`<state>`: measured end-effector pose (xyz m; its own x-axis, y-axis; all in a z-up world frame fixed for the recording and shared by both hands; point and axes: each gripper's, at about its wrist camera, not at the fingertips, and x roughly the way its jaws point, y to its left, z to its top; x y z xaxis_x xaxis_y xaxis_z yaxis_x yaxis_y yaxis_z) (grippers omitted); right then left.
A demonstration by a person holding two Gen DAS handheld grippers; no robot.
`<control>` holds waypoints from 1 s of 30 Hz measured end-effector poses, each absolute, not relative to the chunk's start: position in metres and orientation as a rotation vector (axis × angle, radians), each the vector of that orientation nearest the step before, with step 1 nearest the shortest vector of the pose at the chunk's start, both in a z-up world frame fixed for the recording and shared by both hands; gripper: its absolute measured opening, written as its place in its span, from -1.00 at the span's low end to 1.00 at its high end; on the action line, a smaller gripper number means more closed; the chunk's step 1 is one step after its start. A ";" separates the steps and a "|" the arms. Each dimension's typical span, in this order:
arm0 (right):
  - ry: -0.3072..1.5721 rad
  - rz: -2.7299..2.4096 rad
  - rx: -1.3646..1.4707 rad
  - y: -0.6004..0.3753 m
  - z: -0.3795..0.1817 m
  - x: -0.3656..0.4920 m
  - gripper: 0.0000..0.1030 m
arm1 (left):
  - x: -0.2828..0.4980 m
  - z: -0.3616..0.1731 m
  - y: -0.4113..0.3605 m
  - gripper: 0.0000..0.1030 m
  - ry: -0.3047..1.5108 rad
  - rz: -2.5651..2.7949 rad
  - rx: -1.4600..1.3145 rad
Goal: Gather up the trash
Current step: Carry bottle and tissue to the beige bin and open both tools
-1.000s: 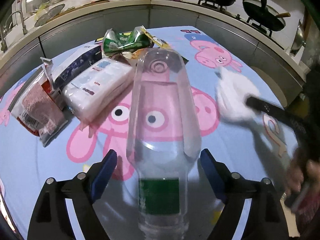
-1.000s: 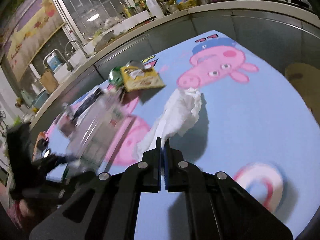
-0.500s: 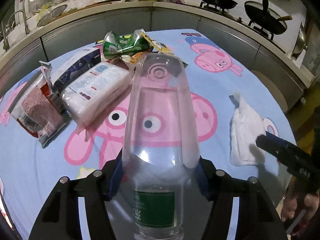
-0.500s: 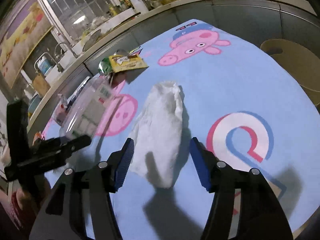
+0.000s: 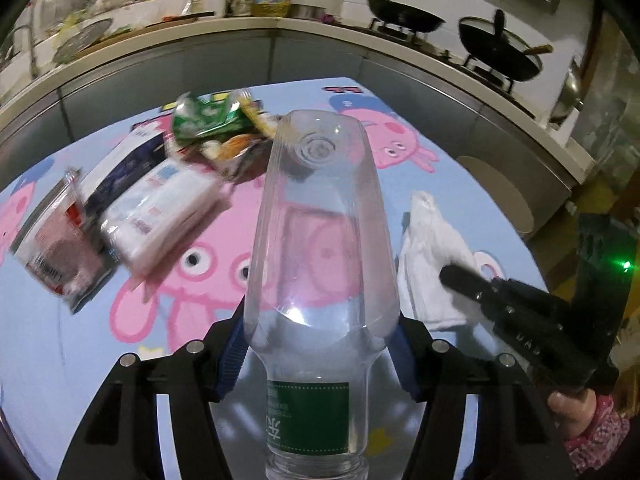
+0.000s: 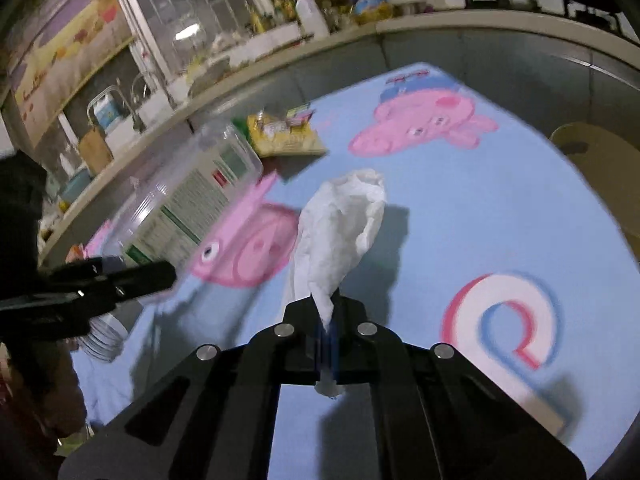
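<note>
Bottle (image 5: pixel 320 240) clamped in left claw (image 5: pixel 320 356), tissue (image 6: pixel 340 232) pinched by right claw (image 6: pixel 329 320), pinch visible only from right wrist

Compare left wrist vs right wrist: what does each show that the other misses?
Left wrist only: the white tissue pack, the red-and-clear wrapper, two black woks on the stove.
Right wrist only: the barred window, and the right gripper shut on the crumpled white tissue.
Both: the clear plastic bottle with green label clamped in the left gripper, on the blue cartoon-pig tablecloth.
</note>
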<state>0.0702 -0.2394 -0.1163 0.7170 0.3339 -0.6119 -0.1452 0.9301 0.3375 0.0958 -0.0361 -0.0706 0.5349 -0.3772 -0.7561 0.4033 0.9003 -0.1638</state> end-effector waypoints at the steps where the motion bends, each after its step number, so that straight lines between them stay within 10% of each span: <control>1: 0.709 0.258 0.282 -0.246 -0.113 0.069 -0.96 | 0.097 -0.068 -0.043 0.21 0.890 -0.481 0.041; 26: 0.593 -0.204 0.686 -0.524 -0.131 0.100 -0.89 | 0.205 -0.071 -0.375 0.23 1.107 -0.963 0.363; 30: 0.636 -0.242 0.700 -0.533 -0.141 0.110 0.14 | 0.210 -0.077 -0.394 0.33 1.083 -0.892 0.409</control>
<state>0.1098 -0.5333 -0.1408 0.7862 0.0001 -0.6179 0.4110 0.7466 0.5231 0.2101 -0.3945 -0.0766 0.1789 -0.4220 -0.8888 0.7913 0.5985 -0.1249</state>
